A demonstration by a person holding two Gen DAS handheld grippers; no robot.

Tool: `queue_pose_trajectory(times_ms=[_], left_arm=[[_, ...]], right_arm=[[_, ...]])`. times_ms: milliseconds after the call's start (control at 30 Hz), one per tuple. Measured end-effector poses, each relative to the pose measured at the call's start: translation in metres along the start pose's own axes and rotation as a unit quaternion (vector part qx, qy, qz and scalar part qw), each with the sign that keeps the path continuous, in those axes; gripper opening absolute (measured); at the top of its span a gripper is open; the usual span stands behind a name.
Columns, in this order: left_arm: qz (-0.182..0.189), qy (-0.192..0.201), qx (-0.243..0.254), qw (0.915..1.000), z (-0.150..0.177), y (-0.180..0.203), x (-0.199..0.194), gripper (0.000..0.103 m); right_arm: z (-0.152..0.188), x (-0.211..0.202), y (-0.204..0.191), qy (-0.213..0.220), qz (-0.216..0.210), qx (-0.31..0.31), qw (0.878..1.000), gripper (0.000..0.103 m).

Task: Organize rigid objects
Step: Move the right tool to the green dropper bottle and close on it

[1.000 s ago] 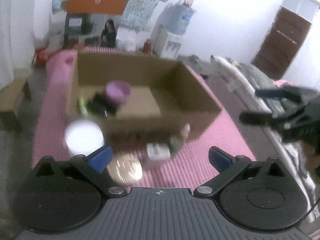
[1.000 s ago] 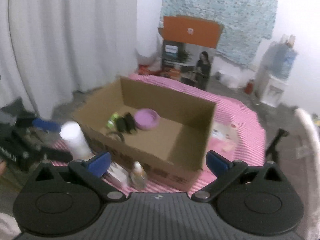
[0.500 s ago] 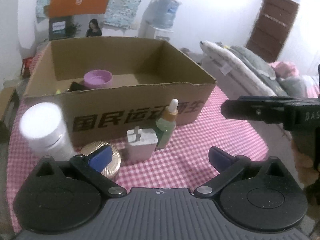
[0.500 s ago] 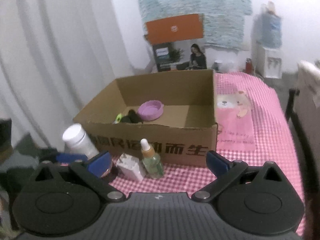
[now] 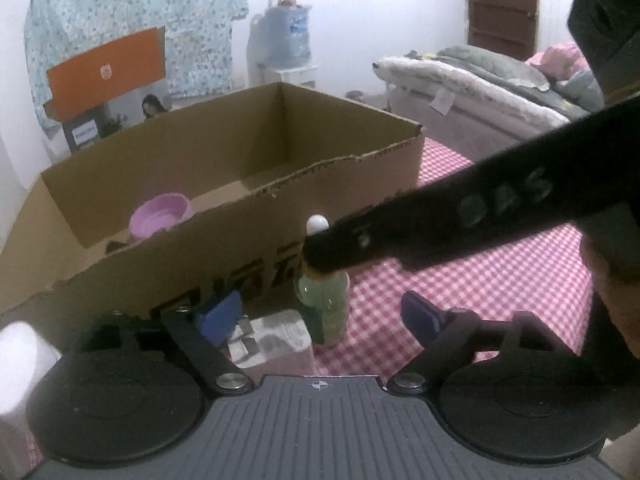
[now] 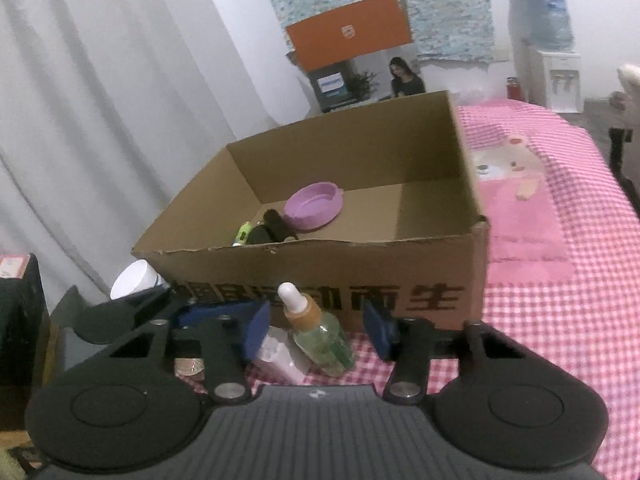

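1. A cardboard box (image 6: 360, 240) stands open on a desk covered with a pink checked cloth (image 6: 560, 340); black characters are printed on its near wall.
2. Inside the box, towards its left end, lie a purple bowl (image 6: 314, 205), a dark object (image 6: 272, 228) and a small green item (image 6: 243, 234) that is too small to make out.
3. In front of the box's near wall, a green dropper bottle (image 6: 316, 330) with an orange collar and white bulb stands on the cloth, leaning slightly in the right wrist view.
4. Just to its left is a white and pink block (image 6: 278, 354), touching or nearly touching the bottle.
5. The right tool (image 6: 316, 330) has its jaws closing with the dropper bottle between the blue pads; the pads do not visibly press on it.
6. The left tool (image 5: 320, 320) has its jaws closing too, around the block (image 5: 272, 340) and the bottle (image 5: 324, 304); the left pad is close to the block, but contact cannot be told.
7. A white tub (image 6: 134, 280) stands at the box's left corner, and a gold round thing (image 6: 190, 366) shows low behind the right tool's linkage.
8. In the left wrist view the right tool's black finger (image 5: 440, 224) crosses in front of the bottle's neck.
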State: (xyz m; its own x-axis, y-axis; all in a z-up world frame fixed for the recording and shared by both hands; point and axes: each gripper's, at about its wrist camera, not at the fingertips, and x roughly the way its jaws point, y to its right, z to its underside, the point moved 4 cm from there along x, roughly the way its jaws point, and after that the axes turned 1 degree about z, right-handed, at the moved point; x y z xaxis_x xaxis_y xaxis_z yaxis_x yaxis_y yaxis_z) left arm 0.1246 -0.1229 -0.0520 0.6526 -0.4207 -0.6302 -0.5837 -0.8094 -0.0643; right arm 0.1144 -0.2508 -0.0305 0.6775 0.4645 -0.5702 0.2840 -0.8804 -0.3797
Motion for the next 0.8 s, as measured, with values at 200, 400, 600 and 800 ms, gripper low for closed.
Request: queue_pose_trajectory(times_ms=[200,400,600,800], left_arm=[[-0.002,0.003,0.003,1.0000,-0.003,-0.001,0.002,0.061],[-0.015,0.017,0.017,0.9996,-0.007,0.003,-0.005,0.061],[-0.012,0.013,0.038,0.9991,-0.010,0.010,-0.002,0.062],[-0.008,0.003,0.046,0.9989,-0.012,0.010,0.005,0.056]], right_arm=[[-0.001,0.012,-0.003,-0.009,-0.012,-0.007,1.000,0.024],[-0.003,0.011,-0.005,-0.010,-0.012,-0.016,1.000,0.024],[-0.005,0.009,-0.001,-0.011,-0.014,-0.007,1.000,0.024],[-0.006,0.009,0.001,-0.013,-0.014,-0.004,1.000,0.023]])
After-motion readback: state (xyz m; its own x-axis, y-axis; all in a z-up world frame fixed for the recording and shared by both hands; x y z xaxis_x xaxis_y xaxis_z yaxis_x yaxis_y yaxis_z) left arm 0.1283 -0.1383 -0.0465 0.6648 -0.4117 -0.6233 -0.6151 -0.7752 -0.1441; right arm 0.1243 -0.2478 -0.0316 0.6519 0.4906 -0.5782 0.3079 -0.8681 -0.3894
